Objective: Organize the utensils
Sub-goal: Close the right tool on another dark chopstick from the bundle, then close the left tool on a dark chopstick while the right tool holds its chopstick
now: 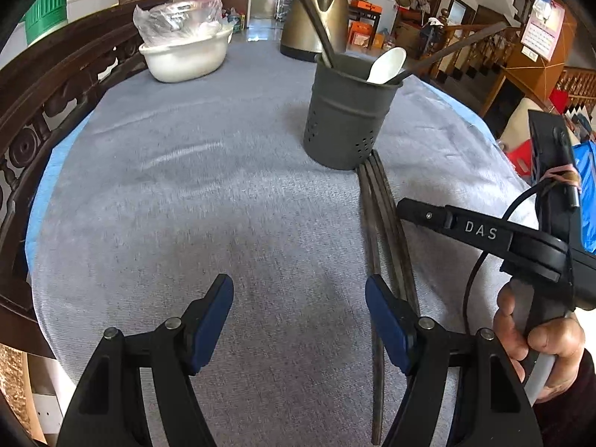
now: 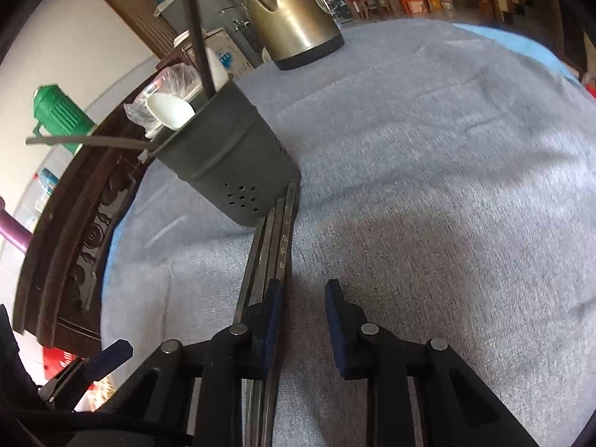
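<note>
Beside the right gripper's (image 2: 300, 326) open jaws, chopsticks (image 2: 273, 246) flat on cloth.

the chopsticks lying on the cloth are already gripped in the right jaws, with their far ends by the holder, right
Not quite. The chopsticks lie loose on the cloth; the right gripper is open with nothing between its jaws, as the right wrist view shows. Their far ends do reach the utensil holder.

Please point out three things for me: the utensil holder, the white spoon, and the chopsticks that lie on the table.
utensil holder (image 1: 344, 119), left wrist view, on its grey side wall.
white spoon (image 1: 387, 63), left wrist view, on the bowl above the holder's rim.
chopsticks (image 2: 277, 246), right wrist view, on the shafts lying on the cloth.
</note>
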Available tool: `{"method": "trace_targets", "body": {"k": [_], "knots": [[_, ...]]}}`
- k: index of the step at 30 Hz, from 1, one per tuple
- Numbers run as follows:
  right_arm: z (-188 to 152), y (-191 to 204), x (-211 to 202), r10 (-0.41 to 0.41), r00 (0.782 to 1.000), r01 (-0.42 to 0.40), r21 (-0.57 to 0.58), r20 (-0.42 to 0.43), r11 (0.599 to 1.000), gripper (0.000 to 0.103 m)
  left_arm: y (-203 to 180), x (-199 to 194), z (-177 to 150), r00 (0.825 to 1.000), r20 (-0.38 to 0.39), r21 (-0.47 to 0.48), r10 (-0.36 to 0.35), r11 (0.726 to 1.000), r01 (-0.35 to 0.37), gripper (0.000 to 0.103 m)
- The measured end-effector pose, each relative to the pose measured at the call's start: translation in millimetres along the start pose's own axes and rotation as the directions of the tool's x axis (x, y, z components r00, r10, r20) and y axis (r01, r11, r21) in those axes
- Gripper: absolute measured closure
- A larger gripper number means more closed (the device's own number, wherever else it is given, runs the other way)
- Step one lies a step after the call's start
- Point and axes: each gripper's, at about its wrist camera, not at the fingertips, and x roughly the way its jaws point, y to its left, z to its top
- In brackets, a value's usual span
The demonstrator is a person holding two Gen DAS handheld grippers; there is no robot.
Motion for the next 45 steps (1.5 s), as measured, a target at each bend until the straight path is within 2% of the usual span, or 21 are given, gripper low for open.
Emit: {"method": "trace_targets", "body": {"k": [8,16,21,25,27,29,31,38,41,45], "knots": [[2,19,4,-0.051,0.999,0.051,-0.092,0.003,0.994,0.077,9,0,6,1.000,0.002,-0.032,0.014,0.999,-0.014,0.029],[2,15,-6,-0.168,0.986,0.169,-0.135,0.022,0.976,0.077,4,-1,6,1.000,0.002,-0.013,0.001,1.000,-0.001,0.029],[8,-5,-13,-0.151,0.988,0.150,-0.070,-0.009,0.986,0.077,-3,6,14,0.998,-0.017,0.006,-0.056,0.998,0.056,0.029],[13,-21,-21,-0.100,0.995,0.100,-0.001,-0.012,0.995,0.077,-10,16,21,0.996,-0.043,0.021,-0.080,0.997,0.081,0.030],[15,-28,-24,-0.086,0.996,0.087,0.029,-0.011,0.996,0.077,-12,22,23,0.993,-0.058,0.020,-0.104,0.994,0.105,0.033],[18,-34,-25,-0.067,0.998,0.067,0.053,-0.010,0.996,0.077,-14,27,25,0.992,-0.071,0.030,-0.104,0.994,0.106,0.042],[21,-34,-22,-0.055,0.998,0.055,0.069,-0.010,0.996,0.077,-17,34,28,0.990,-0.090,0.032,-0.111,0.993,0.114,0.047],[37,-30,-8,-0.064,0.997,0.067,0.083,-0.040,0.994,0.077,-24,44,35,0.982,-0.112,0.031,-0.151,0.987,0.155,0.047],[40,-26,-1,-0.073,0.996,0.077,0.077,-0.049,0.994,0.077,-27,50,38,0.982,-0.120,0.039,-0.146,0.988,0.152,0.047],[39,-18,5,-0.118,0.992,0.120,0.038,-0.048,0.992,0.085,-30,57,42,0.982,-0.125,0.038,-0.142,0.988,0.148,0.047]]}}
